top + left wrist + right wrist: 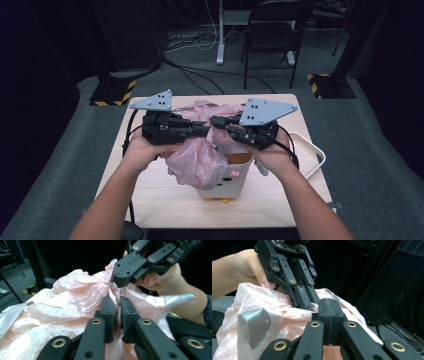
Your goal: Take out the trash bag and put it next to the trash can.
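A crumpled pink plastic bag (pixel 197 160) bulges out of a small white bin (pixel 231 181) with a face and orange feet, near the table's front. Both grippers meet tip to tip just above it. In the left gripper view my left gripper (pixel 117 307) has its jaws almost together with a fold of the pink bag (pixel 75 297) pinched between them. My right gripper (pixel 117 281) bites the same bunched fold from the far side. In the right gripper view my right gripper (pixel 329 307) is shut, with pink film (pixel 287 317) at its tips, and the left gripper (pixel 303 298) faces it closely.
The bin stands on a light wooden table (pixel 150 200). A white cable (pixel 316 150) loops off its right edge. Beyond the table are a dark chair (pixel 272 35), floor cables, and yellow-and-black striped stand bases (pixel 112 95) on grey carpet.
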`<action>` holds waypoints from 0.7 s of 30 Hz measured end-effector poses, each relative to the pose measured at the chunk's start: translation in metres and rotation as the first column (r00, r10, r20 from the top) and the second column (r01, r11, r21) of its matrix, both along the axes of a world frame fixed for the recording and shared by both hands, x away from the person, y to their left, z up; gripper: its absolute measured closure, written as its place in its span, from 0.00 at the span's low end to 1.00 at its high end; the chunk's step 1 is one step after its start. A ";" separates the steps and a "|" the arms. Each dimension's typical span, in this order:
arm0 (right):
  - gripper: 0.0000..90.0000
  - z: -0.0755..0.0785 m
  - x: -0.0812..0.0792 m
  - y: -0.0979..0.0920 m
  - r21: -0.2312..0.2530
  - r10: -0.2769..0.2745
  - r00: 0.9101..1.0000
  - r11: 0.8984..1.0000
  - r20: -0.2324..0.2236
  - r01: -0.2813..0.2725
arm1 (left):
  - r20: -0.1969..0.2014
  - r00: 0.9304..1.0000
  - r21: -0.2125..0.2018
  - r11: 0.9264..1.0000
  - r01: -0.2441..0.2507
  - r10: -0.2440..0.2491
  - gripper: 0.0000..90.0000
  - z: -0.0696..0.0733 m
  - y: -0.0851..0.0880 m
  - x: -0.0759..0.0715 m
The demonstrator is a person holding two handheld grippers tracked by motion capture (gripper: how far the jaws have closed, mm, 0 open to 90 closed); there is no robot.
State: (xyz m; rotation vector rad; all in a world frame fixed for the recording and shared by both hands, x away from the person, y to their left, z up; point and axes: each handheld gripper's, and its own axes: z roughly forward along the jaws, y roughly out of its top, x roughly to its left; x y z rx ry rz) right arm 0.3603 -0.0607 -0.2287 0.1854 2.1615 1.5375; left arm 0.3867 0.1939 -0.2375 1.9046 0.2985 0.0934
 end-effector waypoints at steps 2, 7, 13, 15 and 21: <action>1.00 0.000 0.000 0.000 0.001 -0.002 1.000 1.000 0.003 0.002 | 0.004 1.000 0.000 1.000 -0.003 0.003 0.95 0.000 0.000 0.000; 0.97 -0.002 -0.001 -0.002 0.012 0.002 1.000 1.000 -0.009 -0.001 | 0.026 0.999 -0.011 1.000 -0.021 0.022 0.97 0.002 0.004 -0.001; 0.87 -0.003 -0.001 -0.005 0.022 0.002 1.000 1.000 -0.027 -0.001 | 0.038 0.998 -0.023 0.999 -0.044 0.045 0.98 0.006 0.010 0.001; 0.84 -0.003 -0.001 -0.005 0.025 -0.002 1.000 1.000 -0.030 0.002 | 0.045 0.998 -0.026 0.998 -0.053 0.054 0.98 0.008 0.011 0.001; 0.77 -0.003 -0.003 -0.010 0.033 -0.022 0.999 0.999 -0.024 0.022 | 0.064 0.995 -0.046 0.996 -0.079 0.082 0.98 0.017 0.020 0.002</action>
